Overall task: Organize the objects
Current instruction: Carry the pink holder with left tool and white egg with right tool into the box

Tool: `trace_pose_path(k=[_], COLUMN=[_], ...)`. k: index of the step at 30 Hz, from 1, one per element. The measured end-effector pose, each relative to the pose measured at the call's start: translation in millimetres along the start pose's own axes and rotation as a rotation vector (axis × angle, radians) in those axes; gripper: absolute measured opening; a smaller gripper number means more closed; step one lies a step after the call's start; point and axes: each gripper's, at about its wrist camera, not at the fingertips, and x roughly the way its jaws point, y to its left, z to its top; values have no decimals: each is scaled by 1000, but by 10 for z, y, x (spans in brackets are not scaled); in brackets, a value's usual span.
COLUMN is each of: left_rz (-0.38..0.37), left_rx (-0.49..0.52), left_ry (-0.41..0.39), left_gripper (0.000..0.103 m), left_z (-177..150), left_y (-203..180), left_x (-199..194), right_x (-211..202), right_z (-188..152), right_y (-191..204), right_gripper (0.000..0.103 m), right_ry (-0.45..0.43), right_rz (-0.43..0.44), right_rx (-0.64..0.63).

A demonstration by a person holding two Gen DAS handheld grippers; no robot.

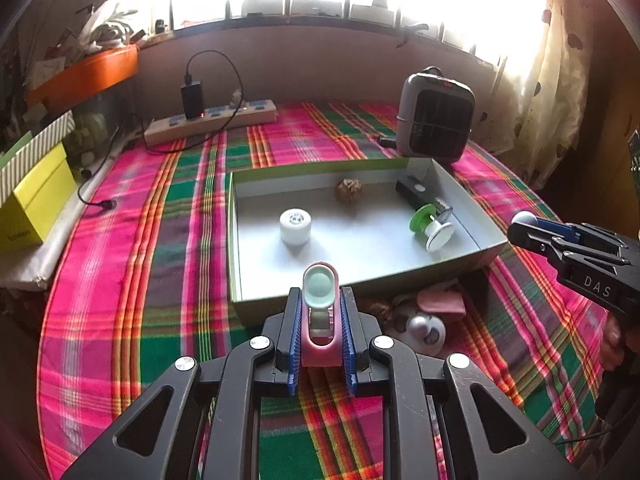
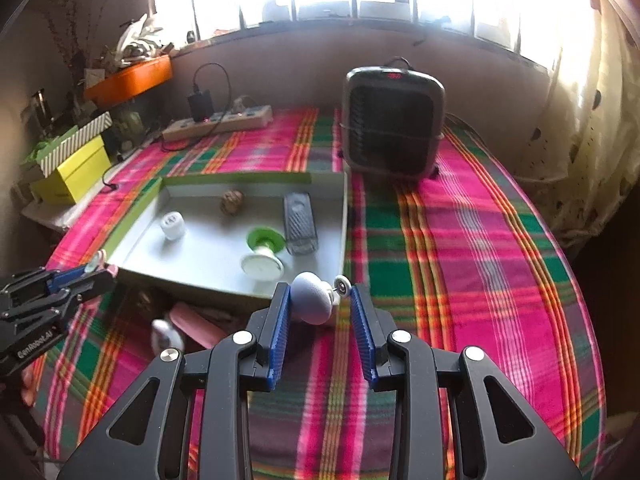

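1. The left gripper [image 1: 320, 320], black arms with ribbed blue pads, is clenched on a smooth pink plastic holder [image 1: 319, 340] with a rounded pale-green cap, held above the plaid cloth [image 1: 160, 260] at the tray's six o'clock edge.
2. The right gripper [image 2: 322, 312] grasps a matte grey-blue rounded knob [image 2: 312, 298] against its left pad; a small metal-rimmed wheel [image 2: 342, 282] on the knob's thin stem sits by the right pad.
3. The shallow cardboard tray [image 1: 236, 240], green-rimmed and pale grey inside, lies mid-table. In it: a white ribbed cap [image 1: 295, 226] at nine o'clock, a knobbly brown walnut-like ball [image 1: 348, 190] at twelve, a dark ridged rectangular block [image 2: 300, 220] and a green-and-white spool [image 2: 262, 254] at three.
4. Outside the tray's near wall lie a glossy white rounded piece [image 1: 426, 332] and a soft pink item [image 1: 440, 300].
5. At the tray's one o'clock stands a boxy grey heater [image 1: 436, 116] with a dark grille; at eleven, a cream power strip [image 1: 212, 122].
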Motion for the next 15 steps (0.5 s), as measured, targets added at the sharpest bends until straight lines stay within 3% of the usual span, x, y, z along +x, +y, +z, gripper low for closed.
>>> trace_pose_path(k=[15], left_rz=[-16], left_rx=[-1], left_ry=[16], left_gripper=[16], left_z=[210], left_y=[17], left_x=[259], right_x=[378], right_z=[416], right_y=[254], right_gripper=[32], right_ry=[4], right_rz=[71], right_rx=[-70])
